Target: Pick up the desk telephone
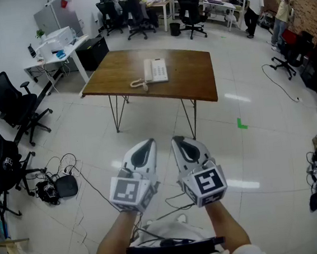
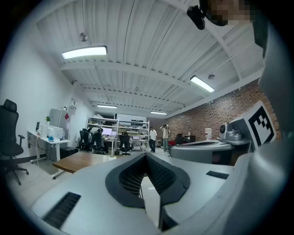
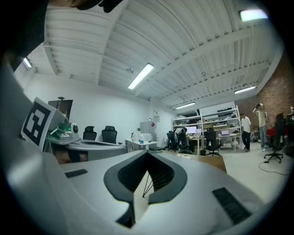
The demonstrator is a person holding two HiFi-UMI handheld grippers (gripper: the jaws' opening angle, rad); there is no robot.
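A white desk telephone (image 1: 155, 70) with a coiled cord lies on a brown wooden table (image 1: 190, 81) far ahead in the head view. The table (image 2: 78, 161) shows small in the left gripper view and the table (image 3: 204, 161) in the right gripper view too. My left gripper (image 1: 146, 147) and right gripper (image 1: 180, 144) are held side by side near my body, well short of the table, both shut with nothing between their jaws. Both point roughly level across the room.
Black office chairs (image 1: 10, 105) stand at the left, with a cable tangle and black pad (image 1: 63, 187) on the tiled floor. A white side desk with a printer (image 1: 56, 41) sits beyond. People (image 1: 253, 3) stand at the far right near shelving. Cables lie at the right wall.
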